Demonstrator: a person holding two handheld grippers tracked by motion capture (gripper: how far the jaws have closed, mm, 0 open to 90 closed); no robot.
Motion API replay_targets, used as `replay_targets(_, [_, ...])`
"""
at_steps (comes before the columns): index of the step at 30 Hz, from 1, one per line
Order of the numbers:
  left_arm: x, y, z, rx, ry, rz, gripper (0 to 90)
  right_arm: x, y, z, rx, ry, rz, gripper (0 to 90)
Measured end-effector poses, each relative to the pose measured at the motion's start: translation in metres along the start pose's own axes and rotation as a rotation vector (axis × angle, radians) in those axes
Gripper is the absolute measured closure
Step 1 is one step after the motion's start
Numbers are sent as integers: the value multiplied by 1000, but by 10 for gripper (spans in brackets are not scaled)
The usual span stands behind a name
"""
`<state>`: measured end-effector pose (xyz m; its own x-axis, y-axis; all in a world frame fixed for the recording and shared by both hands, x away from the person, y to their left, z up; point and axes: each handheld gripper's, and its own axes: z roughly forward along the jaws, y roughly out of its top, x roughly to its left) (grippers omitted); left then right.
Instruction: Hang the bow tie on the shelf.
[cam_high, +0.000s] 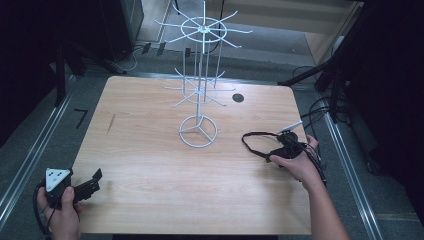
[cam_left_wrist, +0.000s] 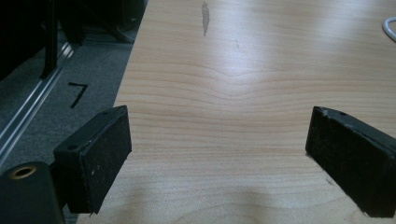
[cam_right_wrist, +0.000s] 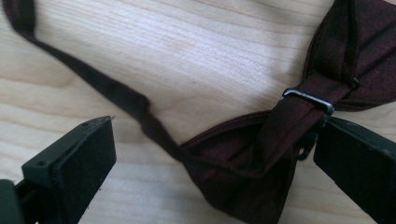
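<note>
Light wooden table w/ rounded corners (cam_high: 150, 165) stands on grey carpeted floor (cam_high: 30, 200); metal floor rails (cam_high: 30, 155) run along both sides; dark curtains around the room; a black "7" mark (cam_high: 80, 117) on floor left of table. White wire display rack w/ spoked hooks (cam_high: 200, 80) upright near table centre-back, on a ring base. Dark maroon bow tie w/ thin strap (cam_right_wrist: 261, 154) lies flat at table's right side, strap looped toward rack. Right gripper (cam_right_wrist: 210, 158) spread wide, jaws either side of the tie, not pinching. Left gripper (cam_left_wrist: 219, 154) at near-left table corner, jaws spread over bare wood.
</note>
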<state>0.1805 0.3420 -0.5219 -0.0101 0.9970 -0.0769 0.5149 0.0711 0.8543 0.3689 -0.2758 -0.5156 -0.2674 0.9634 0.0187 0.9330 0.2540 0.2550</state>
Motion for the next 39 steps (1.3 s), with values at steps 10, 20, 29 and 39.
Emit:
replay_targets(10, [0,0,1,7,-10,0,77,-1,7,11,-11,11,12,3])
replay_targets(20, [1,0,1,6,-17,1,80,0,5,-3,-108,28,-24,714])
replay_targets(29, [1,0,1,7,-14,-10,80,5,-8,-4,-245,42,-10,749])
replay_targets(39, [1,0,0,3,-10,-4,80,15,-26,-32,-501,89,-4,749])
